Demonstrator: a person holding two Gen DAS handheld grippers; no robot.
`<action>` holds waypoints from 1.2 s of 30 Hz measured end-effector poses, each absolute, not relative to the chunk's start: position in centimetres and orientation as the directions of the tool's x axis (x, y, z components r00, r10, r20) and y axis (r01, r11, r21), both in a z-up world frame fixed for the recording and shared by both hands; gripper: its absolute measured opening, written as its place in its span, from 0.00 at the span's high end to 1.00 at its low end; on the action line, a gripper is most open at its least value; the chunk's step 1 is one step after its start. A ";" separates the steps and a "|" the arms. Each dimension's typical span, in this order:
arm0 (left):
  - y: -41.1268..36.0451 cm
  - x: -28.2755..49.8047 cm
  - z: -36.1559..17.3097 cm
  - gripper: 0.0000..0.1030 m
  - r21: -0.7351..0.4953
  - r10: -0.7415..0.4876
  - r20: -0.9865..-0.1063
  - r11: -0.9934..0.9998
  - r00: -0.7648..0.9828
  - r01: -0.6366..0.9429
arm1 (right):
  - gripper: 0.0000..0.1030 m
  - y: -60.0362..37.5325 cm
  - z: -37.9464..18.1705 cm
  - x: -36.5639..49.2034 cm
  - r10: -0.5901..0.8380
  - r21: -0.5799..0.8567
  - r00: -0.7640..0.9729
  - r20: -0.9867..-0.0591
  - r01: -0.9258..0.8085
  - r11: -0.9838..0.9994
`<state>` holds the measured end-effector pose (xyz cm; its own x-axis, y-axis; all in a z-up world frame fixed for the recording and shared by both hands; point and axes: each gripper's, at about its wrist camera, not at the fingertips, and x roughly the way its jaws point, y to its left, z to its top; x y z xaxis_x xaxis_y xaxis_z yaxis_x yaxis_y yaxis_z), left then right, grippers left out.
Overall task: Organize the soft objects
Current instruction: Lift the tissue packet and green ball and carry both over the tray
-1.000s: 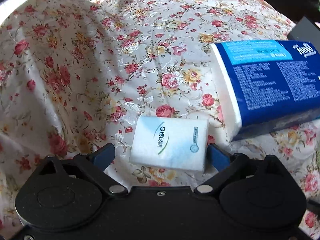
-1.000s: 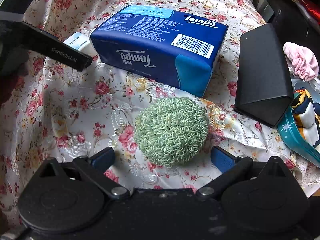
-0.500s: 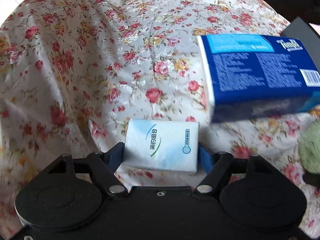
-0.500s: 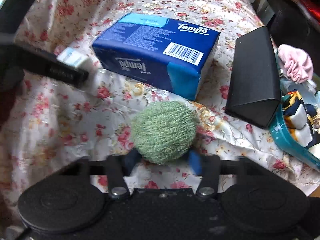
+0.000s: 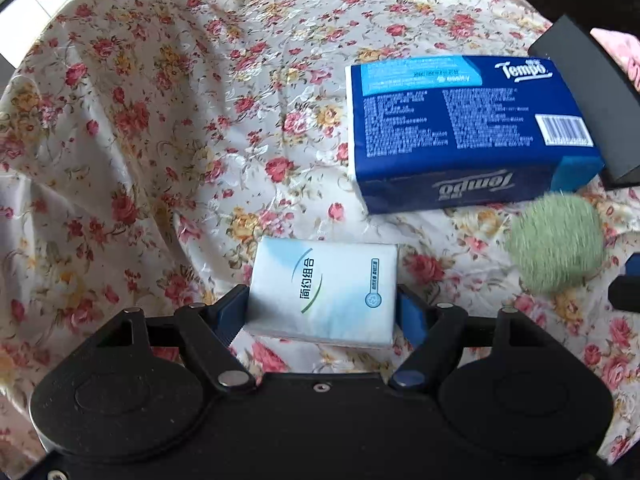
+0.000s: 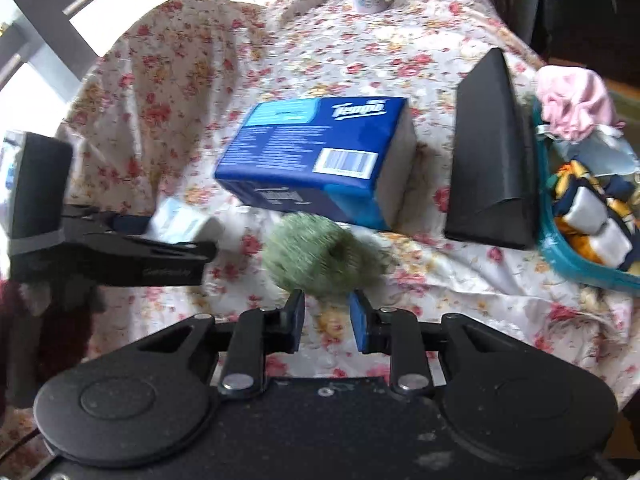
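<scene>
Floral-clothed tabletop [image 5: 248, 92] with tissue packs and a green fuzzy ball.
The left hand-held gripper [image 5: 322, 312] clamps a small white tissue packet [image 5: 324, 292] printed with Chinese characters, its jaws having just closed on it. The right hand-held gripper [image 6: 326, 320] pinches the green fuzzy ball [image 6: 316, 256] in front of a blue "Tempo" tissue pack [image 6: 316, 156] with a barcode, lying between the packet and a black case [image 6: 494, 156]. The left gripper's side bears lettering too blurred to read.

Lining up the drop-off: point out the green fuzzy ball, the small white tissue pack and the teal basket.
green fuzzy ball [image 6: 316, 256], right wrist view, its blurred front.
small white tissue pack [image 5: 324, 292], left wrist view, printed top face.
teal basket [image 6: 576, 268], right wrist view, near rim.
</scene>
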<state>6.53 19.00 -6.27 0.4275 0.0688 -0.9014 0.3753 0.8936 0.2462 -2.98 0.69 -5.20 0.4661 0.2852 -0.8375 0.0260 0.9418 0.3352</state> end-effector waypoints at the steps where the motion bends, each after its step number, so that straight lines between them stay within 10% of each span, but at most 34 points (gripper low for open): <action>1: 19.1 6.4 -6.3 0.30 0.252 0.078 -0.901 0.895 0.427 0.368 | 0.67 0.8 -5.3 -3.0 0.272 0.322 0.464 -0.843 0.030 0.946; 3: 19.3 6.1 -6.4 0.30 0.254 0.086 -0.900 0.900 0.426 0.354 | 0.53 1.0 -5.5 -3.1 0.260 0.307 0.460 -0.849 0.029 0.951; 5: 19.5 5.9 -6.3 0.30 0.255 0.093 -0.900 0.905 0.427 0.341 | 0.20 1.3 -5.6 -3.3 0.261 0.309 0.469 -0.844 0.026 0.951; 10: 20.0 6.0 -6.5 0.30 0.251 0.101 -0.899 0.916 0.427 0.313 | 0.04 2.2 -5.6 -2.4 0.236 0.285 0.492 -0.838 0.026 0.958; 21: 21.5 6.9 -7.5 0.30 0.208 0.085 -0.908 0.942 0.411 0.264 | 0.01 5.0 -7.1 2.1 0.156 0.240 0.492 -0.857 0.112 0.964; 27: 22.4 7.4 -7.8 0.30 0.184 0.082 -0.914 0.956 0.397 0.228 | 0.44 5.0 -8.9 2.7 0.203 0.259 0.434 -0.877 0.072 0.963; 36: 21.6 7.0 -6.4 0.30 0.186 0.070 -0.901 0.955 0.429 0.233 | 0.46 3.3 -5.4 0.1 0.276 0.318 0.459 -0.844 0.014 0.948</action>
